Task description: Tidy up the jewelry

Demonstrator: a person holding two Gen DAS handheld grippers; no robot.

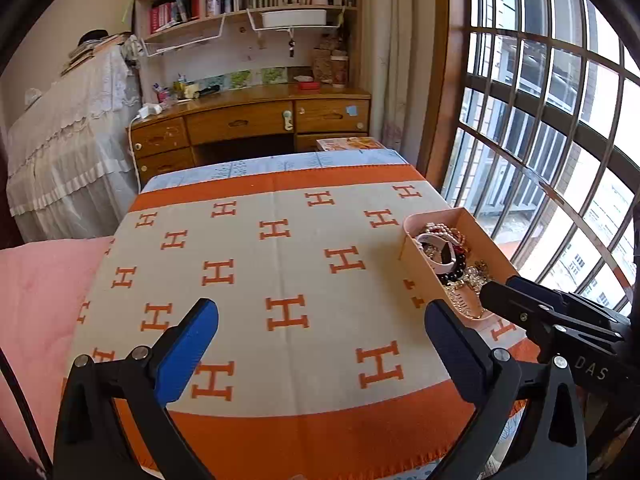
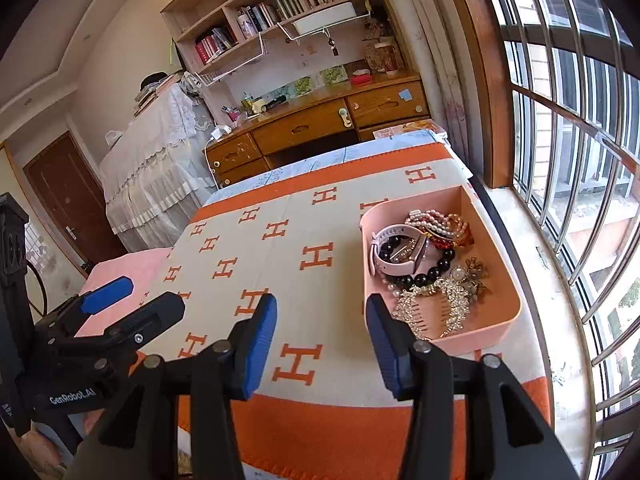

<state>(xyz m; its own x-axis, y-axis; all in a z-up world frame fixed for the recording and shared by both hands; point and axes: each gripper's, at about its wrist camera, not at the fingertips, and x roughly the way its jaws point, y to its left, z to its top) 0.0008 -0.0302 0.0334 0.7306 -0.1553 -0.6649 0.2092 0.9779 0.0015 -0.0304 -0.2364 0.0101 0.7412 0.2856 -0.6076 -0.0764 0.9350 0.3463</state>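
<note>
Your left gripper (image 1: 322, 334) angled down over woven H-pattern blanket (image 1: 256, 264), jaws wide, empty. Right gripper (image 2: 322, 330) half-spread, released, beside pink plastic tray (image 2: 496, 322) holding beaded bracelets (image 2: 440, 222), watch (image 2: 394, 268).

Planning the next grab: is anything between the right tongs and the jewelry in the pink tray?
Only the pink tray's own near wall. The right tongs stand open and empty over the blanket, short of the tray's near corner. The watch and hair comb lie uncovered, reachable from above.
</note>
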